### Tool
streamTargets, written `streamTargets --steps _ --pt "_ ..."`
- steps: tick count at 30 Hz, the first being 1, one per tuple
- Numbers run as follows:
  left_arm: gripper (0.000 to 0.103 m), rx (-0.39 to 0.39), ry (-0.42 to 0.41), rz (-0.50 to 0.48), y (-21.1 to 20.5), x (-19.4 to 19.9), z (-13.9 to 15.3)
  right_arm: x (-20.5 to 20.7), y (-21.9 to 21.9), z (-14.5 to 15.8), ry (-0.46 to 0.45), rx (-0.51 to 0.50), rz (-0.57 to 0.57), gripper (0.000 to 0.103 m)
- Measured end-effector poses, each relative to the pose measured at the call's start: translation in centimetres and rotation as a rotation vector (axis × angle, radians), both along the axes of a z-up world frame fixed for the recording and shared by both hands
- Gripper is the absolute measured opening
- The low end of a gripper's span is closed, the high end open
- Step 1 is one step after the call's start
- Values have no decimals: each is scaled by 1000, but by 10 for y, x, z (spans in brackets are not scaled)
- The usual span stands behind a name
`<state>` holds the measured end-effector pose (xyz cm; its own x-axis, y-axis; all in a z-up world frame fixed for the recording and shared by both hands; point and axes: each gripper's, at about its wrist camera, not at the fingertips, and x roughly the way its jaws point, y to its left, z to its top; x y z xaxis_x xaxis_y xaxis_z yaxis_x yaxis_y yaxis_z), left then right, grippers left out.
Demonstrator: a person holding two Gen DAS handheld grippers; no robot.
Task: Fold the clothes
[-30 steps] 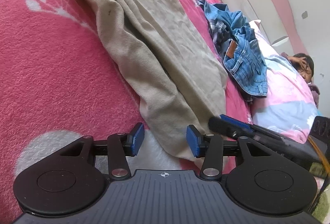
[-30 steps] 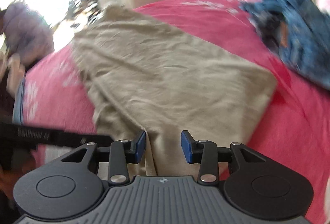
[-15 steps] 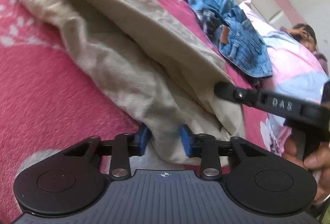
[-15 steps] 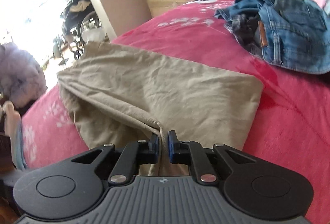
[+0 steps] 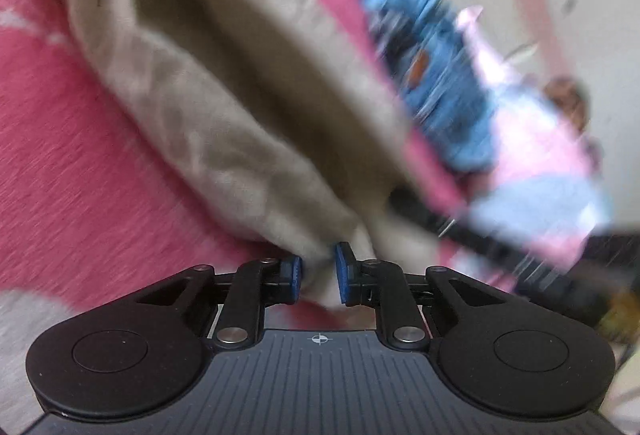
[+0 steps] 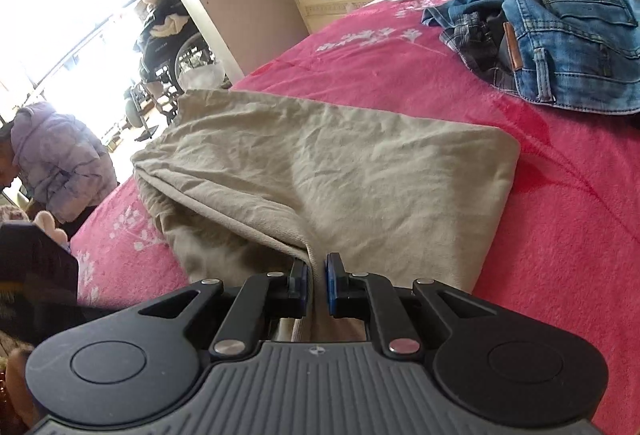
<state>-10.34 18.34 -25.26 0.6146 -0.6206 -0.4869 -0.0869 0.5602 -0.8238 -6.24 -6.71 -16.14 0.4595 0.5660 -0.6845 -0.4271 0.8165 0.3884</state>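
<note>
Both tools newly clamped; left view blurred.

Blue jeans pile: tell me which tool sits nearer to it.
Right, as far as the views show. The right tool and the left tool both pinch the khaki garment's near edge; the blue jeans lie beyond on its right side.
</note>
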Motion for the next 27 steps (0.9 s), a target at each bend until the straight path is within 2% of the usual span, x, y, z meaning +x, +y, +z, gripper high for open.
streamTargets --steps 1,3,6,7,8,9,10,14,17,19,20,21,22,23,27 --pt "12 -75 -36 32 5 0 1 0 -2 1 -2 11 -5 10" --pt "9 -147 -20 99 12 -2 -7 1 -6 4 -5 31 -14 10" --pt "10 -77 141 119 15 -6 -25 2 -10 2 9 48 -21 10" --pt "11 -67 168 115 16 -8 -24 2 -11 1 12 48 -21 10" --pt "22 -72 172 110 17 -11 -19 2 -12 0 15 49 -20 10" --pt "40 -64 171 108 18 -15 -12 1 -13 -1 14 52 -19 10" --pt "45 -46 168 108 18 -19 -3 0 -14 -1 15 55 -18 10" --pt "48 -24 164 124 12 -28 19 -1 -17 -2 16 68 -21 10" --pt "49 -26 202 137 0 -21 12 -3 -19 -2 15 73 -26 10" --pt "49 21 232 148 -6 -15 4 -3 -18 -1 11 73 -25 10" --pt "44 46 237 150 -10 -13 2 -3 -18 0 7 71 -22 10" --pt "30 60 236 149 -13 -11 1 -4 -18 0 5 67 -19 10" --pt "20 63 216 143 -13 -11 3 -4 -18 0 2 63 -15 10" --pt "6 57 182 132 -13 -13 7 -4 -17 0 -1 59 -9 10" --pt "1 35 67 92 -7 -25 29 -7 -12 -1 -13 30 32 10"
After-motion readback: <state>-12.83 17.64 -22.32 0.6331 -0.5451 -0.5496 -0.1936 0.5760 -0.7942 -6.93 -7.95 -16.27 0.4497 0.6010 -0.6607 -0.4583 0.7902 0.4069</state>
